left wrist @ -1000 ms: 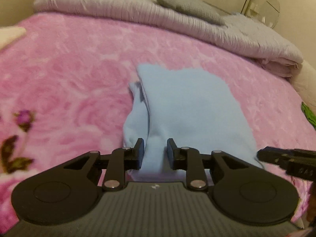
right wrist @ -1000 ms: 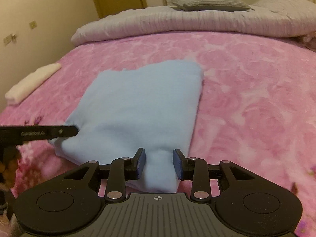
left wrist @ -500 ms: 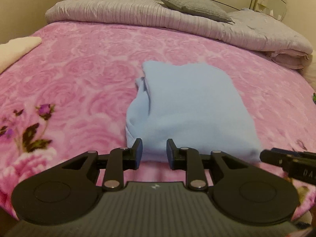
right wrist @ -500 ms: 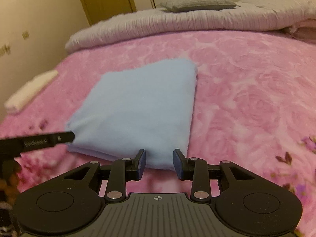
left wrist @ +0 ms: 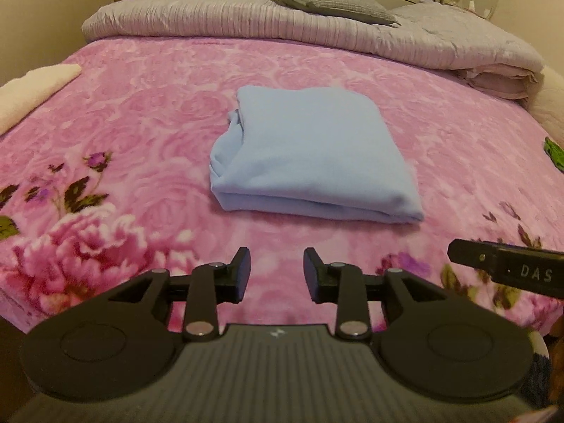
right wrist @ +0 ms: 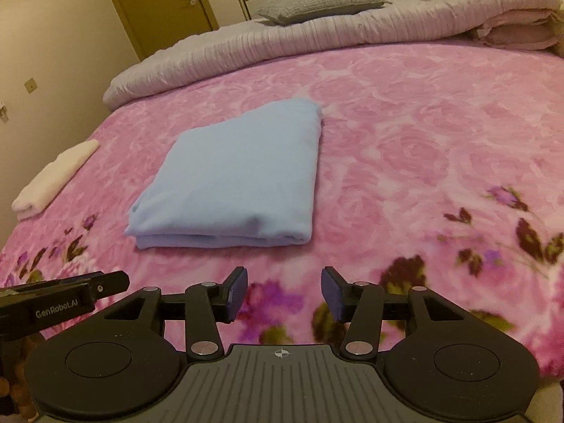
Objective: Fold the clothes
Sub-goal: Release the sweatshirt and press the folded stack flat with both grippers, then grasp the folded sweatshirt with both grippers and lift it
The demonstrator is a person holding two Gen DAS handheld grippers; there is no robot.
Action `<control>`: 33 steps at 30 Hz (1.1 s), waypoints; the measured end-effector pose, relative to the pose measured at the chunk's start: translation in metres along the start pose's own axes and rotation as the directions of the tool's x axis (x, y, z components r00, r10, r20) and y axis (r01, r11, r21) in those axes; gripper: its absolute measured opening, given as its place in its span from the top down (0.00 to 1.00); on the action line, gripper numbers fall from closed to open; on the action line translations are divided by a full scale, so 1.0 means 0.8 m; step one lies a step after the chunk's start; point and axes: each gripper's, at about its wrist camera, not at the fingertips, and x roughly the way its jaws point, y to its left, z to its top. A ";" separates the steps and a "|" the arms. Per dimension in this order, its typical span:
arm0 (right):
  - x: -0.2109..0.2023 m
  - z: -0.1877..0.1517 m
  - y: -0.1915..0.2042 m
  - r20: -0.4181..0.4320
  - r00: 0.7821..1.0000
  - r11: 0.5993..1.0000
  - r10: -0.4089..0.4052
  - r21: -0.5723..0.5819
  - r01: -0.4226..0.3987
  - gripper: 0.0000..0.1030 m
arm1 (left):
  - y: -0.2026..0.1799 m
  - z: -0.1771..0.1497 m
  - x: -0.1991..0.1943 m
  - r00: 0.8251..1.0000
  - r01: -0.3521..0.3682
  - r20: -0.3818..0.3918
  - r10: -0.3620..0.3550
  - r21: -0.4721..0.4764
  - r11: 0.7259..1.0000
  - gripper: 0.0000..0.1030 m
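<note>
Counting it up: two grippers in play, one blue garment, one white folded cloth, one grey pillow, one rolled grey quilt. The left gripper (left wrist: 276,270) hangs over the near edge of the bed, fingers spread apart with nothing between them. The right gripper (right wrist: 283,294) sits the same way, fingers wide apart and empty, blue pads (right wrist: 237,294) showing on the inner faces. Each gripper's tip pokes into the other's view: one from the right edge of the left view, one from the left edge of the right view.

The blue garment (left wrist: 310,155) lies folded into a neat rectangle in the middle of the bed, flat on the pink floral blanket (left wrist: 141,112), apart from both grippers and beyond their tips. Its layered edges face the near side; on its left side the folds bunch a little looser.

Far left, near the bed's edge, the white folded cloth (right wrist: 56,176) lies alone. Along the far end runs the rolled grey quilt (left wrist: 282,24), with the grey pillow (left wrist: 331,0) resting on top. A small green item (left wrist: 553,153) peeks in at the right edge of the left view; what it is, I cannot tell.

Around the bed: cream walls, a brown door (right wrist: 158,3) at the far left, pale wardrobe panels behind the pillow.
</note>
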 end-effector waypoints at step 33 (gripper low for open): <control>0.033 0.010 -0.110 0.047 0.948 0.824 0.316 0.482 -0.298 0.16 | 0.192 0.037 0.090 0.927 0.367 0.141 -0.347 -0.524 0.768 0.57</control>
